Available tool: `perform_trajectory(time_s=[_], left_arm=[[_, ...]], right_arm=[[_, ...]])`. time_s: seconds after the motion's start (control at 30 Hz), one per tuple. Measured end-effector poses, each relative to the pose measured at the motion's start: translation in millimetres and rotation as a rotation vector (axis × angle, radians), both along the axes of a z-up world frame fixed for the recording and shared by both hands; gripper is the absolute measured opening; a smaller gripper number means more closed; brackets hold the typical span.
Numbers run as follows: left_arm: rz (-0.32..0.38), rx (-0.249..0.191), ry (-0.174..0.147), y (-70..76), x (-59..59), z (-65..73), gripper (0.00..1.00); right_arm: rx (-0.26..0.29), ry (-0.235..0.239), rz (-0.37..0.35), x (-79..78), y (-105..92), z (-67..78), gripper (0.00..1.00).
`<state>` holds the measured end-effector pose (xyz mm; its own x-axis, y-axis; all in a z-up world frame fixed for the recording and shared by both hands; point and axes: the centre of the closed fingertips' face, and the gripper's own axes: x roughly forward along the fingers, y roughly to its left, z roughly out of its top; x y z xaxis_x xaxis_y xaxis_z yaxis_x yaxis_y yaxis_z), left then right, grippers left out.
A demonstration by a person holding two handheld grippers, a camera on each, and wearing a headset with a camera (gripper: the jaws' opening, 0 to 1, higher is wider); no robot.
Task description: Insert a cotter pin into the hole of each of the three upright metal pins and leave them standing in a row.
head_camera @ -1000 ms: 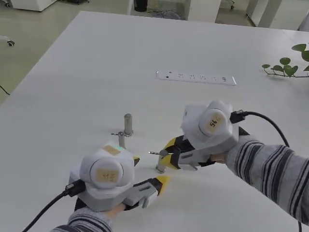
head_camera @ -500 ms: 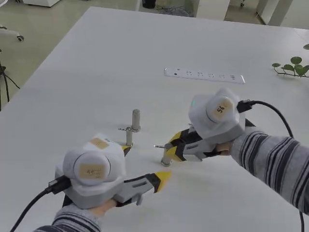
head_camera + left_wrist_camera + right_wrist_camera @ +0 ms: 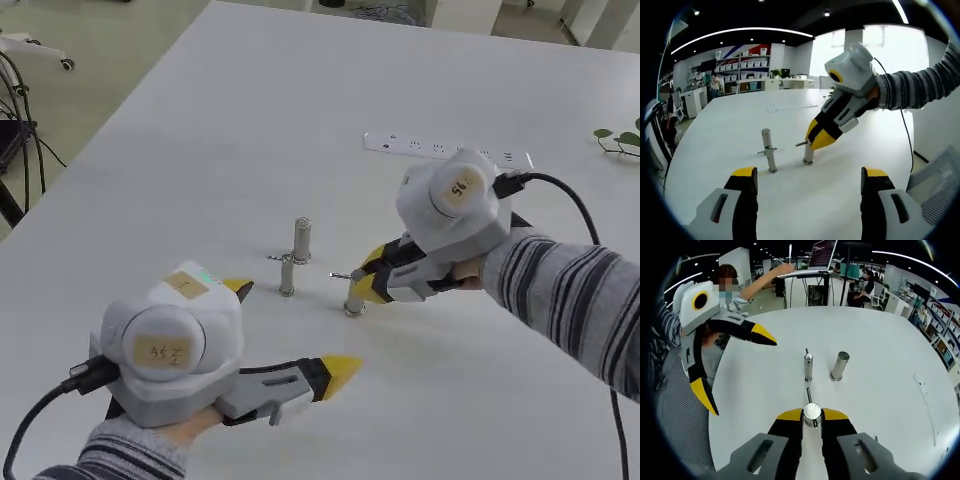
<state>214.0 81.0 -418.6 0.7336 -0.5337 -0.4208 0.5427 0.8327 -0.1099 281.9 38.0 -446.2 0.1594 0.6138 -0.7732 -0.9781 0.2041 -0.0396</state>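
Standing upright are three metal pins (image 3: 302,240) (image 3: 287,274) (image 3: 354,304); right gripper (image 3: 365,278) fingers clamp one, left gripper (image 3: 292,326) fingers gape.

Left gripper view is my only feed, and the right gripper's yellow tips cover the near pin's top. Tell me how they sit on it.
Observer: In the right gripper view, the right gripper has its jaws close against both sides of the round top of the near metal pin.
Operator: Now sort out the other two pins; they overlap here.
Observer: From that side they stand apart: the far pin is bare, and the cotter pin runs through the middle pin.
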Motion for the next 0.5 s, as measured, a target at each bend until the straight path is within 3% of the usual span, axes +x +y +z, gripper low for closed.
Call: perform_trajectory(time_s=[0.5], left_arm=[[0.018, 0.007, -0.001, 10.9, 1.5, -2.6, 0.89]], right_arm=[[-0.002, 0.029, 0.007, 6.1, 1.5, 1.0, 0.08]])
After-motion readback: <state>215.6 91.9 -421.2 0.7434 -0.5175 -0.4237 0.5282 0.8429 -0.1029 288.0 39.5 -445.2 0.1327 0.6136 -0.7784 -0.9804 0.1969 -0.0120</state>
